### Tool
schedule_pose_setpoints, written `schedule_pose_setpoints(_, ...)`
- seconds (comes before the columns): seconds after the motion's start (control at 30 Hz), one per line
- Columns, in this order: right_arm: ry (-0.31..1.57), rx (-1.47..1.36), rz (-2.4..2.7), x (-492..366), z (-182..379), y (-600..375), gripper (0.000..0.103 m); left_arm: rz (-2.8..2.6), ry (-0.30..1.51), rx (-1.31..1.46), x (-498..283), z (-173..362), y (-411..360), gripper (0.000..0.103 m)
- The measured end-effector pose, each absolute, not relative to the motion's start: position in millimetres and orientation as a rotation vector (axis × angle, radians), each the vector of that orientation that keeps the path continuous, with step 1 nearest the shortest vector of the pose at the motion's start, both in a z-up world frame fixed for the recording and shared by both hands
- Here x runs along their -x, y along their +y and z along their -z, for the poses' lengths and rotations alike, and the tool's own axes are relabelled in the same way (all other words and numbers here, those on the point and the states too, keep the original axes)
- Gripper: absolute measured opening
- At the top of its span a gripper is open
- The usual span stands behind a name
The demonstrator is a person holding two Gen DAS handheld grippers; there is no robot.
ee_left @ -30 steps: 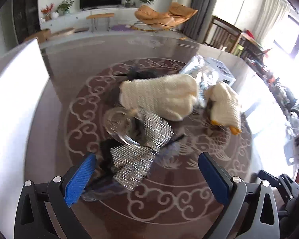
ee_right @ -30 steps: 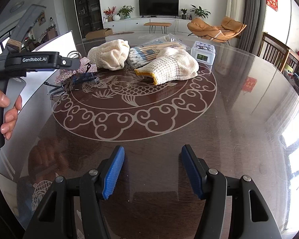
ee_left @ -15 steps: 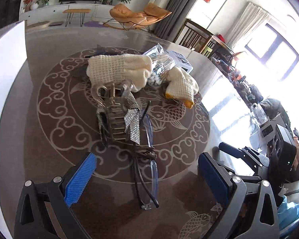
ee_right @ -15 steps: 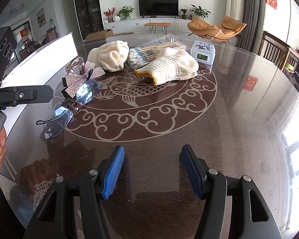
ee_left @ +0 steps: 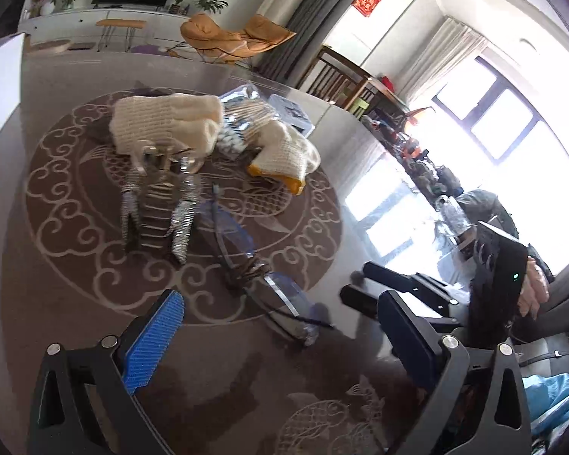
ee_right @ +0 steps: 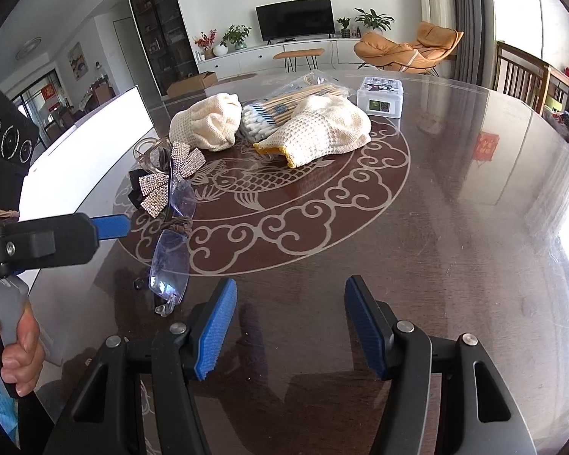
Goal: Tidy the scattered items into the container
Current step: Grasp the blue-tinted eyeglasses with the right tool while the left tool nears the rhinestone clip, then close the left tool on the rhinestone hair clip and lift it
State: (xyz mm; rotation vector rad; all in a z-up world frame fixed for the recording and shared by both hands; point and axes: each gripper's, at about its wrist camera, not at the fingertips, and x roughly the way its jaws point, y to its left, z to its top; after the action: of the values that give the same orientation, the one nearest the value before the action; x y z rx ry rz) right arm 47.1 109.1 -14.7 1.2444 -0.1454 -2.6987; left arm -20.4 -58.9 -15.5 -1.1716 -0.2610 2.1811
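Those rimless glasses [ee_right: 170, 250] lying on the glossy dark surface [ee_right: 455, 208] just ahead of the left hand-held gripper [ee_left: 280, 335] look light but fragile, so I'd pinch the bridge, and both it and the right hand-held gripper [ee_right: 290, 326] are spread apart, empty, in a sunny living room.

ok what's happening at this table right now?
A person holds a gripper in each hand over a dark glass-topped table. Both the left gripper and the right gripper are open and empty. The left one points toward the rimless glasses and a rhinestone bow clip. Two knitted gloves, a cotton swab pack and a small plastic box lie scattered beyond; nothing is picked up.
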Motion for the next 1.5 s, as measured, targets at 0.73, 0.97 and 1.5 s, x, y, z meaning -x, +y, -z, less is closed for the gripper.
schedule_pose_setpoints(0.73,0.155,-1.199,2.434,8.9,14.0,3.4,0.058,-2.43,-0.366,1.149,-0.6,37.6,-115.3,0.103)
schedule_pose_setpoints(0.97,0.186,-1.196,2.467,6.3,19.8,38.9,0.029,-2.435,-0.362,1.152,0.7,38.1,-114.2,0.103)
schedule_pose_setpoints(1.5,0.144,-1.227,2.544,-6.6,17.7,73.3,0.029,-2.461,0.113,1.295,107.8,30.2,-28.8,0.103)
